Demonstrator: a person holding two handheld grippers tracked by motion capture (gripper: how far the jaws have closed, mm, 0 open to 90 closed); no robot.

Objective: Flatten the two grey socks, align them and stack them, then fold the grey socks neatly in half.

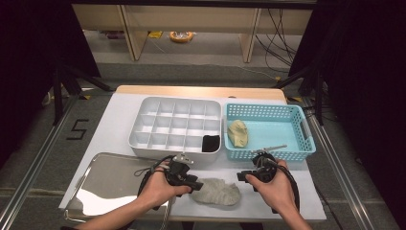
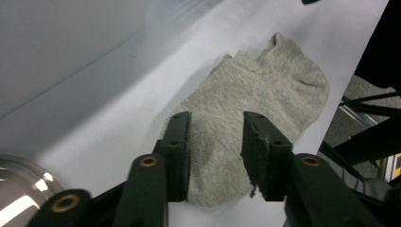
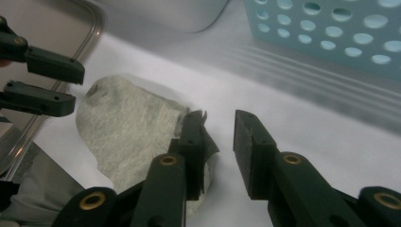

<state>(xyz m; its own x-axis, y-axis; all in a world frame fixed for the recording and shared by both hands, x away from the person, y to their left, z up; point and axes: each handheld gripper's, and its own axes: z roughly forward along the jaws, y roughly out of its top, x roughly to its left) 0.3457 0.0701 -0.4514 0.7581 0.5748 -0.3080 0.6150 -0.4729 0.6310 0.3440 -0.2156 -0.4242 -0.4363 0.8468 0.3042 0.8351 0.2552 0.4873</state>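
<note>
grey sock lay flat on the white table near the front edge, between the two hands. left gripper at the sock's left end, jaws spread, sock under the gap, not pinched. right gripper at the sock's right end, jaws also spread, one jaw over the edge of the cloth. steel tray at front left. farther back, white divided box with a black item in its near right cell; blue basket to its right held a yellow sock.
</note>
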